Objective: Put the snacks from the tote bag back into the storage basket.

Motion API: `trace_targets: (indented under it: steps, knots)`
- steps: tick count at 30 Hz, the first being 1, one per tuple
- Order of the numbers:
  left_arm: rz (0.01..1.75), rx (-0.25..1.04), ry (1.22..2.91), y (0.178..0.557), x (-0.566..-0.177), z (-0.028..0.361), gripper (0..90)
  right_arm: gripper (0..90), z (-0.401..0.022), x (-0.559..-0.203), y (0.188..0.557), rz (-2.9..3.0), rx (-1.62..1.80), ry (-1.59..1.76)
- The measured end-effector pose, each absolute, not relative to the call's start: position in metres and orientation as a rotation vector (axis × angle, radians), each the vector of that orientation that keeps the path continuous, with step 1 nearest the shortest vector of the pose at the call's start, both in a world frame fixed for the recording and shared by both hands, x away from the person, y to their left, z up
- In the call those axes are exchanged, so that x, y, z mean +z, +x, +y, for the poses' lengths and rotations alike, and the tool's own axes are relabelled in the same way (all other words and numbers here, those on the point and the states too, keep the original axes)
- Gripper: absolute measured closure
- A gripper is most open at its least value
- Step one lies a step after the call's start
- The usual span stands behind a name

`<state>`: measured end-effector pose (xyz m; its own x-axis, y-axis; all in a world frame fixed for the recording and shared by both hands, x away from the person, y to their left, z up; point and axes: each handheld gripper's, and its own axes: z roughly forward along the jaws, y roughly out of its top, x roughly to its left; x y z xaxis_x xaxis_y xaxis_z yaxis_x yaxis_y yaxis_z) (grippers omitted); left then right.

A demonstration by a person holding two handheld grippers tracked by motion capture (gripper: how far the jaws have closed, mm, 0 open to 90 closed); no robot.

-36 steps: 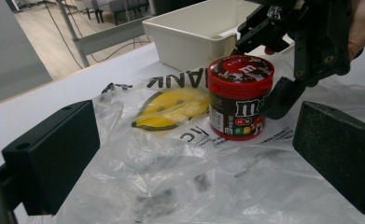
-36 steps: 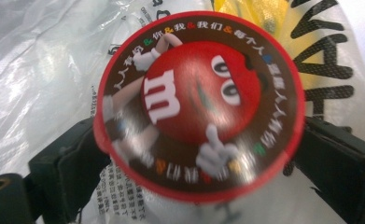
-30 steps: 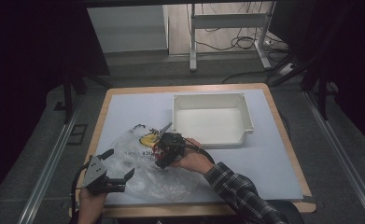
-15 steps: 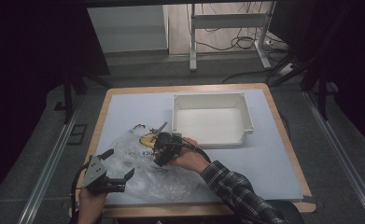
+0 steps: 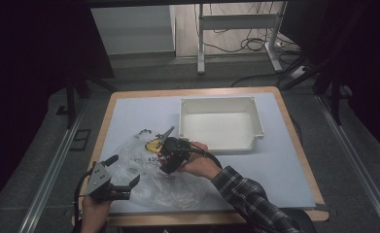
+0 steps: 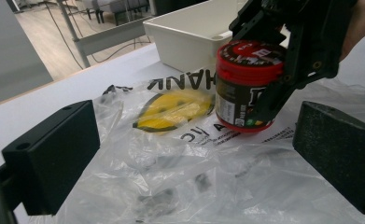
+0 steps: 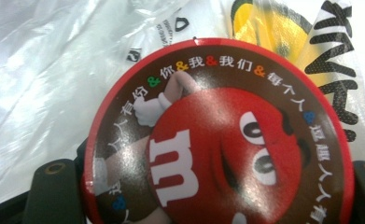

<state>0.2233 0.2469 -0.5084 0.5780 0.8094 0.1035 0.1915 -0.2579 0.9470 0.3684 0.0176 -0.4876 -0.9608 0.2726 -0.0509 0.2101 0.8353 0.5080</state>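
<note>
The red-lidded M&M's candy jar (image 6: 248,84) is clamped upright between the jaws of the right gripper (image 5: 172,155), which have just been closing; beneath them the clear plastic bag (image 5: 148,179) is spread. The left gripper (image 5: 111,182), jaws wide and empty, is held near the bag's edge.

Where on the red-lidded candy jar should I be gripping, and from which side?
Grip the candy jar across its round side wall just under the lid, coming from above. It stands upright on the plastic bag, and the right gripper already clamps it that way.
</note>
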Motion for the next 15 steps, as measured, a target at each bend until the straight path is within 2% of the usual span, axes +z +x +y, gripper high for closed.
trace_targets:
  steps: [15]
  knots:
    - [0.824, 0.744, 1.775, 0.223, -0.508, 0.247, 0.5, 25.6, 0.007, -0.466, 0.361, 2.917, 0.821, 0.297]
